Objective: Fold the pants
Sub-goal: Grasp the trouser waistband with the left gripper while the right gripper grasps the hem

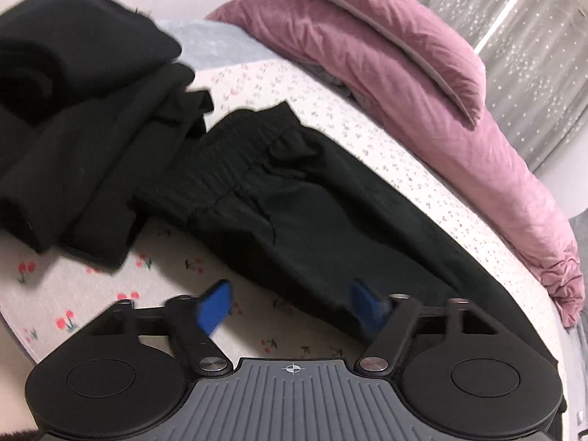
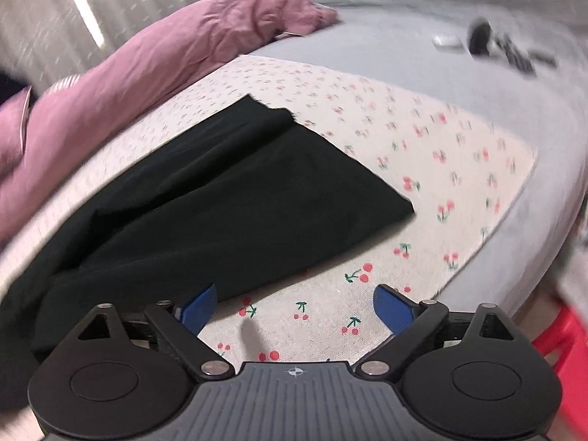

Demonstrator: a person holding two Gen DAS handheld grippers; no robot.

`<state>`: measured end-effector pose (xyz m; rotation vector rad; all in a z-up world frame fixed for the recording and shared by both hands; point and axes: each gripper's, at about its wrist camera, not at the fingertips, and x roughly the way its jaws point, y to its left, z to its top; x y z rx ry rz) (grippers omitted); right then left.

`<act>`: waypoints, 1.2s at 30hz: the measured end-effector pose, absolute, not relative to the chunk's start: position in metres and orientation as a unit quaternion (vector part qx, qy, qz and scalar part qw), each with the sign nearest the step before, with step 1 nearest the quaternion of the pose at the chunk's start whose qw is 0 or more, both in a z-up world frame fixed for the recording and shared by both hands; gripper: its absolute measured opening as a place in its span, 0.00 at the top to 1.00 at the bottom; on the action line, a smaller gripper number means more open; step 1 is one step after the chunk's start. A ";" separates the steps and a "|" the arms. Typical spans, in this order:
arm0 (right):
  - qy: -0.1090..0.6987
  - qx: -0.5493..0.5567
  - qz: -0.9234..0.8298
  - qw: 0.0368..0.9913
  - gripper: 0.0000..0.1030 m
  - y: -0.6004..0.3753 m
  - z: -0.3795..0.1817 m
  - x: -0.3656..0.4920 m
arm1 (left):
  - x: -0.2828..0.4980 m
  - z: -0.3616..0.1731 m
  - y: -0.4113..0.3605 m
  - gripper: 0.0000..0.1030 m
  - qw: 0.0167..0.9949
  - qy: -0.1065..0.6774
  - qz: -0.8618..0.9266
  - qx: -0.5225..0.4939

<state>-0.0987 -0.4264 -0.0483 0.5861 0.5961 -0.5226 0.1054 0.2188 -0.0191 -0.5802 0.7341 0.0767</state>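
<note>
left wrist view shows the black pants (image 1: 294,198) laid lengthwise but not yet folded short, left gripper (image 1: 290,308) and right gripper (image 2: 294,310) both spread, empty.

We see a grey bed (image 2: 367,18) w/ cherry-print cloth (image 2: 422,139) spread centre-frame. On the cloth: black pants (image 1: 294,198) mid-frame, other black clothes (image 1: 73,128) piled upper left. Pink duvet (image 1: 422,73) along upper right; small dark items (image 2: 496,44), blurred, upper right in right view.
</note>
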 end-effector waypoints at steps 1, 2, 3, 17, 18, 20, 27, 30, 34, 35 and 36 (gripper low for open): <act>0.271 0.302 -0.248 0.879 0.09 -0.431 -0.049 -0.102 | 0.105 -0.024 0.219 0.53 0.888 0.356 0.031 -0.290; 0.258 0.318 -0.246 0.878 0.10 -0.436 -0.049 -0.105 | 0.105 -0.027 0.222 0.59 0.883 0.359 0.027 -0.300; 0.246 0.333 -0.247 0.876 0.12 -0.442 -0.050 -0.107 | 0.103 -0.029 0.224 0.69 0.879 0.362 0.024 -0.309; 0.183 0.357 -0.302 0.865 1.00 -0.491 -0.054 -0.110 | 0.087 -0.010 0.218 1.00 0.908 0.345 0.027 -0.234; 0.179 0.348 -0.305 0.868 1.00 -0.493 -0.048 -0.111 | 0.083 -0.007 0.220 1.00 0.909 0.346 0.024 -0.230; 0.172 0.341 -0.304 0.872 1.00 -0.499 -0.041 -0.117 | 0.077 -0.006 0.224 1.00 0.904 0.361 0.011 -0.227; 0.220 0.269 -0.345 0.872 1.00 -0.500 -0.055 -0.110 | 0.064 -0.027 0.211 0.96 0.892 0.429 -0.006 -0.140; 0.230 0.230 -0.352 0.878 1.00 -0.492 -0.060 -0.109 | 0.064 -0.021 0.209 0.91 0.891 0.440 -0.006 -0.115; 0.245 0.184 -0.362 0.880 0.58 -0.486 -0.049 -0.105 | 0.057 -0.002 0.202 0.47 0.894 0.441 0.007 -0.078; 0.240 0.182 -0.366 0.880 0.51 -0.485 -0.045 -0.107 | 0.054 0.005 0.200 0.37 0.900 0.431 0.005 -0.066; 0.231 0.182 -0.365 0.883 0.43 -0.485 -0.040 -0.110 | 0.049 0.013 0.197 0.31 0.906 0.419 0.000 -0.053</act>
